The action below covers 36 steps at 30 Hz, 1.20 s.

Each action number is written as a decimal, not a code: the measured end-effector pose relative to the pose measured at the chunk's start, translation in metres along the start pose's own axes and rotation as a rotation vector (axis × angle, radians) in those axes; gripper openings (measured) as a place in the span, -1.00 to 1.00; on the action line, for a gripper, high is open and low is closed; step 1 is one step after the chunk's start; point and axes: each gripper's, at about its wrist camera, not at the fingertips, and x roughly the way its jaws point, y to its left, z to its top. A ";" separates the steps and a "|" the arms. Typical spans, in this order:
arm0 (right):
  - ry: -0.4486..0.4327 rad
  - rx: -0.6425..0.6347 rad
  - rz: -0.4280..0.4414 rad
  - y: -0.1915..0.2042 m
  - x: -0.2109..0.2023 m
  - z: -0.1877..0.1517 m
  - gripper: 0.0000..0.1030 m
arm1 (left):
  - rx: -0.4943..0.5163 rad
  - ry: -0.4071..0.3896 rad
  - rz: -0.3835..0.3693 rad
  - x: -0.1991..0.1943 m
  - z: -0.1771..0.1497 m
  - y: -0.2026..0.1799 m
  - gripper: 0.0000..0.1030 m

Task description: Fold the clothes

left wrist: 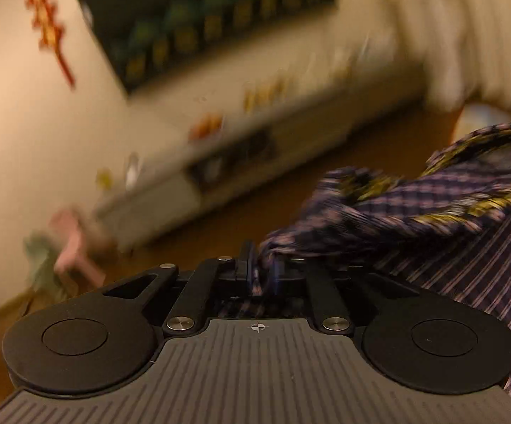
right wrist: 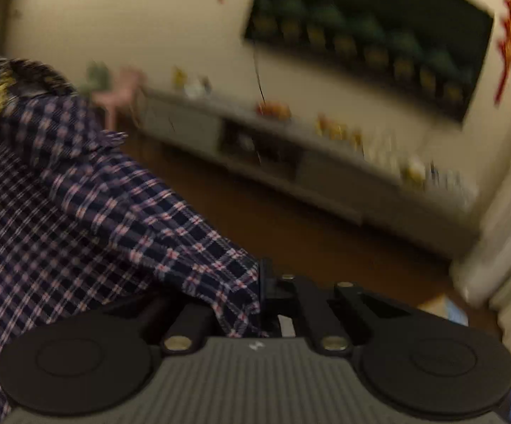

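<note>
A dark blue and pink plaid shirt [left wrist: 432,212] with a yellow-patterned collar lining hangs in the air between both grippers. My left gripper [left wrist: 260,268] is shut on a bunched edge of the shirt, which trails off to the right. In the right wrist view the same plaid shirt [right wrist: 78,212] spreads to the left, and my right gripper [right wrist: 260,289] is shut on its corner. Both views are blurred by motion. The fingertips are mostly hidden by cloth.
A long low white cabinet [right wrist: 291,162] with small items on top runs along the far wall under a dark screen [right wrist: 361,35]. Red hanging ornaments [left wrist: 47,24] are on the wall. A pink stool [left wrist: 75,243] stands on the brown wooden floor [right wrist: 308,233].
</note>
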 end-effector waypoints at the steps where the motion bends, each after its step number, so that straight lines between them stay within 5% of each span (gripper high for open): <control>1: 0.066 0.048 -0.031 -0.008 0.040 -0.006 -0.46 | 0.022 0.078 0.051 0.041 -0.015 -0.016 -0.95; 5: 0.141 0.148 -0.049 -0.022 0.102 -0.046 -0.36 | 0.012 0.161 0.104 0.103 -0.070 -0.036 -0.94; 8: 0.076 0.169 -0.027 -0.039 0.067 -0.071 -0.10 | -0.049 0.135 0.058 0.090 -0.093 -0.022 -0.89; 10: 0.038 0.188 -0.027 -0.060 0.041 -0.066 0.09 | -0.078 0.122 0.012 0.070 -0.105 -0.014 -0.65; 12: 0.019 0.194 -0.036 -0.079 0.007 -0.063 0.10 | -0.100 0.114 -0.043 0.040 -0.108 -0.012 -0.54; 15: 0.002 0.097 -0.065 -0.073 -0.024 -0.045 0.18 | -0.132 0.105 -0.117 -0.006 -0.130 -0.014 -0.52; 19: -0.086 -0.141 -0.053 -0.017 -0.062 -0.043 0.29 | -0.168 0.062 -0.251 -0.058 -0.157 -0.030 -0.41; 22: -0.140 -0.358 0.039 0.045 -0.061 -0.042 0.36 | -0.149 0.033 -0.337 -0.081 -0.176 -0.048 -0.41; 25: -0.084 -0.566 0.045 0.106 -0.029 -0.045 0.38 | -0.124 0.036 -0.314 -0.071 -0.190 -0.060 -0.39; 27: -0.072 -0.409 0.027 0.079 -0.010 -0.021 0.09 | -0.109 0.052 -0.315 -0.063 -0.195 -0.058 -0.41; 28: -0.068 -0.321 0.018 0.064 -0.001 -0.008 -0.48 | -0.104 0.056 -0.320 -0.059 -0.197 -0.056 -0.41; 30: -0.061 -0.147 0.002 0.034 0.017 0.017 -0.75 | -0.084 0.065 -0.315 -0.052 -0.202 -0.050 -0.41; 33: -0.049 0.115 -0.023 -0.011 0.045 0.056 -0.74 | -0.095 0.091 -0.283 -0.036 -0.209 -0.037 -0.43; 35: -0.041 0.290 -0.039 -0.041 0.063 0.082 -0.39 | -0.129 0.110 -0.266 -0.025 -0.212 -0.027 -0.45; 36: -0.037 0.377 -0.047 -0.056 0.072 0.094 0.00 | -0.140 0.119 -0.263 -0.020 -0.214 -0.023 -0.45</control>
